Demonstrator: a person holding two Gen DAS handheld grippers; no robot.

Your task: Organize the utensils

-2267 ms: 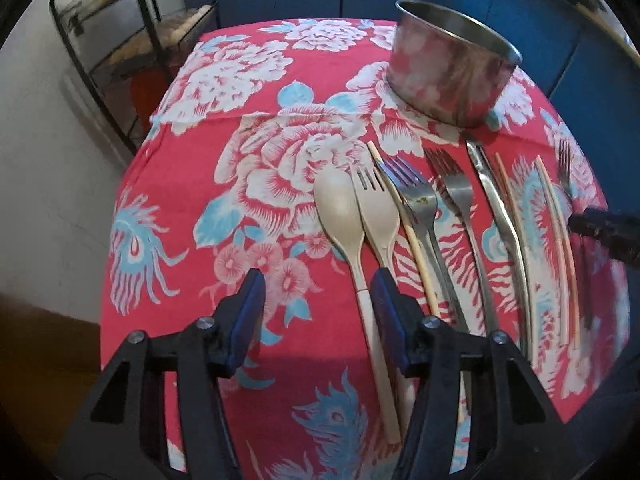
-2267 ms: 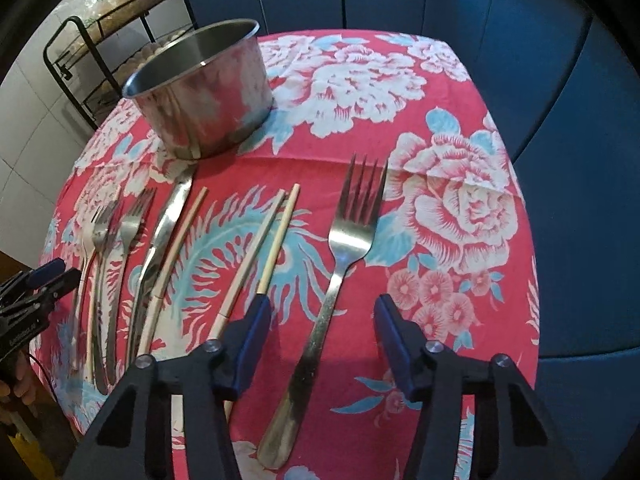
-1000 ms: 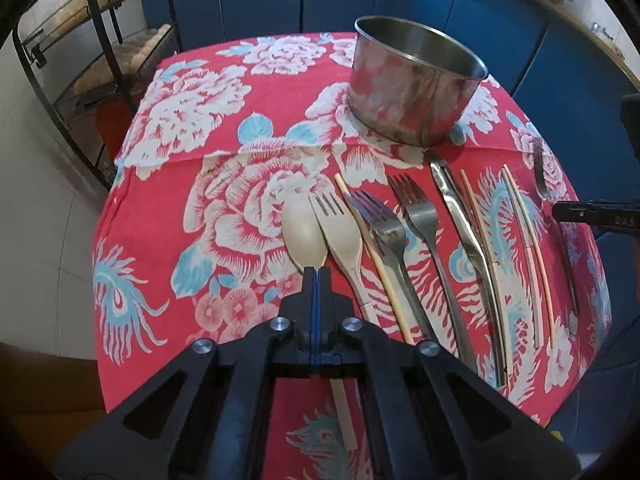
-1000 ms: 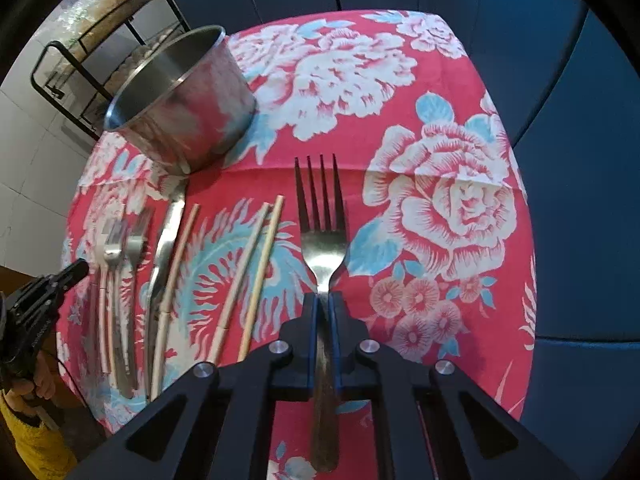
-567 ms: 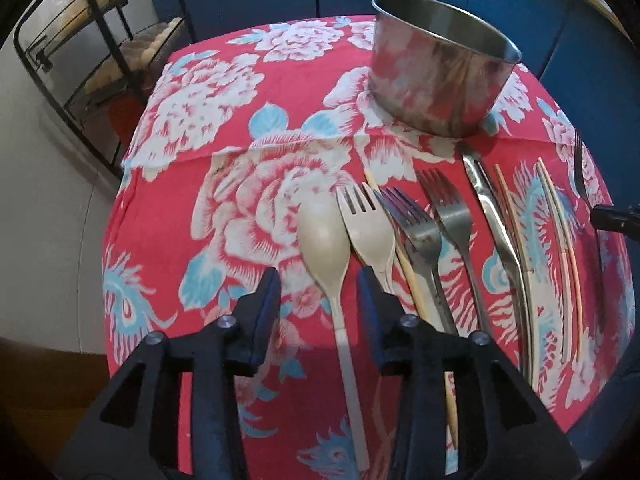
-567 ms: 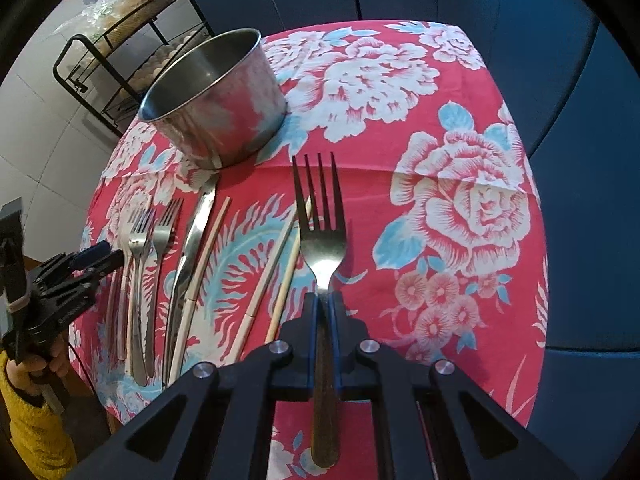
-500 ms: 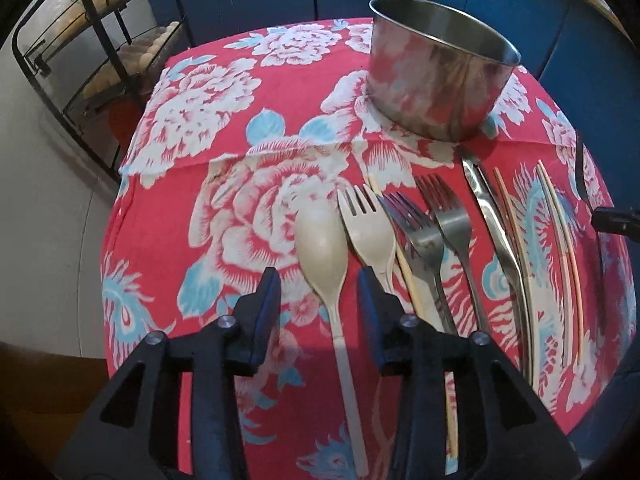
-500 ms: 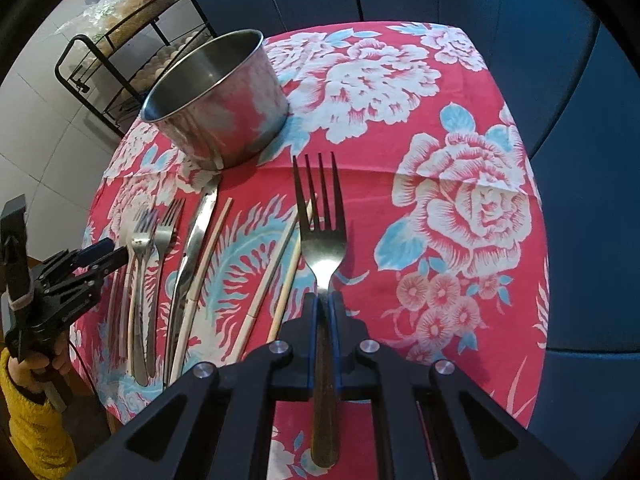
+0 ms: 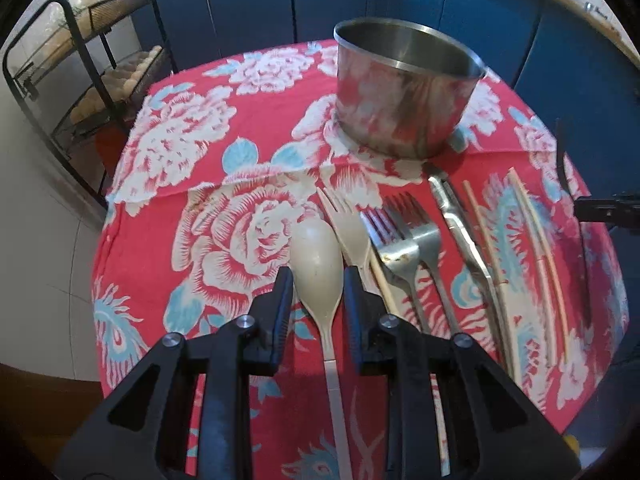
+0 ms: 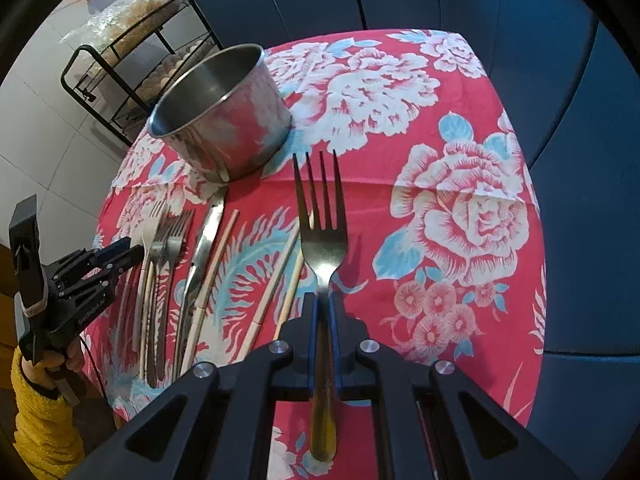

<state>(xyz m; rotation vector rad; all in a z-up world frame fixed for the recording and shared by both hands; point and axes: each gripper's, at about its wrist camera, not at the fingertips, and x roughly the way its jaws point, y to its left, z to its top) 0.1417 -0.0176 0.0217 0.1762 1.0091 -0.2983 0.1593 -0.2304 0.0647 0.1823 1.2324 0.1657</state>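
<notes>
Utensils: laid in a row on the tablecloth (image 9: 168,216) near the steel pot (image 9: 404,92) | right gripper (image 10: 325,312): metal fork (image 10: 322,236) is clamped | left gripper (image 9: 316,292): jaws closing around beige spoon (image 9: 316,256), not yet pressed | step: pickup | next: spoon must be gripped.

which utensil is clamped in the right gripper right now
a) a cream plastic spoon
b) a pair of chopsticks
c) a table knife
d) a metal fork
d: in the right wrist view the right gripper has its jaws shut on the neck of the metal fork, tines pointing away toward the steel pot.
</notes>
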